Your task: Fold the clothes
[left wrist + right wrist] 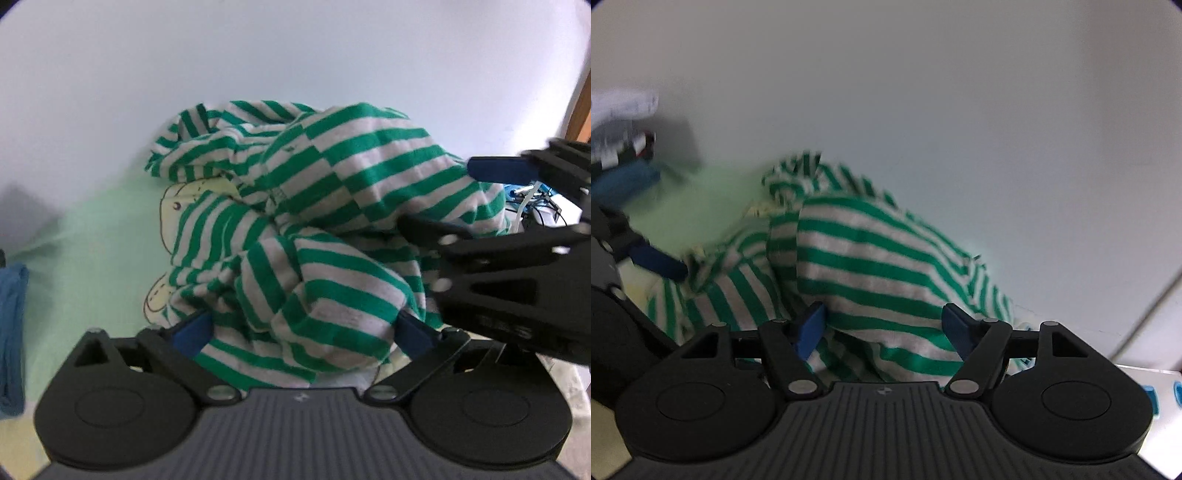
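Note:
A green-and-white striped garment (pixel 332 177) lies crumpled in a heap on a pale green sheet (pixel 92 258) against a white wall. My left gripper (pixel 303 334) is open at the heap's near edge, with a bulge of striped cloth between its blue pads (pixel 192 332). The right gripper (pixel 439 195) comes in from the right, its fingers apart around the garment's right side. In the right wrist view the garment (pixel 871 251) fills the middle, and my right gripper (pixel 884 326) stands open with cloth between its fingers. One blue pad (pixel 657 262) of the left gripper touches the heap's left edge.
A folded blue cloth (pixel 11 332) lies at the far left on the sheet, below a stack of folded clothes (pixel 620 122). Cartoon prints (pixel 177 199) show on the sheet under the garment. Cables and small items (pixel 535 199) sit behind the right gripper, by a wooden edge (pixel 580 110).

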Motion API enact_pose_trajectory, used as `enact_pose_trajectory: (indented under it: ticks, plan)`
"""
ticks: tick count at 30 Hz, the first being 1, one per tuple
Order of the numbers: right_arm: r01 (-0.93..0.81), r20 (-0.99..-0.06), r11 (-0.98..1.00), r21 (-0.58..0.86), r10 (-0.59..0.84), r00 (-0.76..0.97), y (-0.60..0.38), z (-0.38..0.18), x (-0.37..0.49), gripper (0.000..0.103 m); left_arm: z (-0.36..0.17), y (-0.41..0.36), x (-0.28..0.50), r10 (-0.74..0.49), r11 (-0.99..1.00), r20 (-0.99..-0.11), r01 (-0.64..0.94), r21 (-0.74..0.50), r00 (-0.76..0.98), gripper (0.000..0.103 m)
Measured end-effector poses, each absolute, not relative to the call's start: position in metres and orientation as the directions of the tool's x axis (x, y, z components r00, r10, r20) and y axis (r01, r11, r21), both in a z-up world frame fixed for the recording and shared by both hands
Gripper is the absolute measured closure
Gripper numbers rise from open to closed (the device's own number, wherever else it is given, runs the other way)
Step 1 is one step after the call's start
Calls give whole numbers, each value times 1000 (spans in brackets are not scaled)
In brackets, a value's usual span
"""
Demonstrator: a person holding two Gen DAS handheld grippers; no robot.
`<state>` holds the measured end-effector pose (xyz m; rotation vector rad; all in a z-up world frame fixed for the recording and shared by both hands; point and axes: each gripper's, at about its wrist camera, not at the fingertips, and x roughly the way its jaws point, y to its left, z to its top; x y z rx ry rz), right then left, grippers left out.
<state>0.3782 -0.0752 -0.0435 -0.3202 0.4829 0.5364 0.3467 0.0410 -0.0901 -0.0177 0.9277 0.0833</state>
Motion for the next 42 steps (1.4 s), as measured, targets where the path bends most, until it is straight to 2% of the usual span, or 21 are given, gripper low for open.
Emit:
enact_pose_trajectory:
  ticks: [1,2,3,4,5,8,14,15,17,19,23,25,26,28,29,31,33,36,37,39,42]
  plan:
    - [-553,-521,820,-152,409,749,-74,-45,382,41,-92,41,346,58,997,-795,-73,17,604,3]
    - [-549,-526,824,-138,409,746,-74,-46,385,65,-92,41,346,41,998,-793,-63,4,608,6]
    - [-546,-532,829,-125,408,742,-73,-47,388,75,-91,43,346,17,999,-791,-51,-18,611,13]
    - [-542,-537,833,-111,408,738,-72,-48,392,81,-90,44,345,-11,998,-789,-37,-43,614,26]
    - [-538,-542,837,-98,408,735,-72,-49,395,84,-88,45,344,-35,998,-788,-25,-64,614,33]
    - [-525,-556,850,-56,410,723,-70,-52,405,86,-84,46,340,-72,996,-784,-2,-93,617,41]
    - [-526,-464,848,63,492,737,-102,-10,368,87,-73,51,314,-78,994,-768,-5,-105,635,59]
    - [-533,-451,843,74,505,736,-108,-5,362,87,-69,51,307,-75,995,-768,-3,-100,636,67]
    - [-545,-442,831,113,533,721,-120,7,346,87,-62,52,292,-60,997,-767,-5,-81,639,73]
    - [-557,-438,819,138,554,708,-131,16,327,87,-56,53,273,-50,997,-768,-6,-70,638,103]
    - [-570,-432,798,195,591,681,-158,31,288,88,-47,54,231,-57,998,-780,16,-60,623,100]
    - [-570,-431,789,229,607,667,-173,35,267,88,-45,51,212,-51,999,-786,38,-35,616,80]
    - [-568,-434,788,240,610,663,-182,36,255,88,-43,50,205,-48,999,-783,41,-28,620,74]
    - [-561,-451,784,265,615,647,-200,36,228,88,-39,50,195,-54,999,-774,40,-37,631,48]
    - [-557,-468,786,268,612,638,-204,29,221,88,-37,50,193,-58,998,-770,37,-45,636,40]
    - [-551,-525,796,250,590,614,-212,18,201,88,-35,48,190,-65,998,-760,29,-60,647,15]
    - [-544,-586,806,234,563,583,-223,4,184,91,-34,44,191,-58,998,-750,27,-53,659,4]
    - [-520,-667,825,224,518,535,-250,-16,157,96,-37,36,199,-65,998,-752,41,-51,656,3]
    - [-521,-700,829,206,496,514,-252,-24,152,102,-38,34,202,-67,998,-753,45,-50,655,3]
    - [-522,-710,836,168,470,524,-257,-24,143,97,-39,29,208,-72,997,-755,54,-48,652,3]
    - [-532,-631,827,181,513,582,-255,-3,148,85,-42,19,207,-36,999,-761,42,-11,648,2]
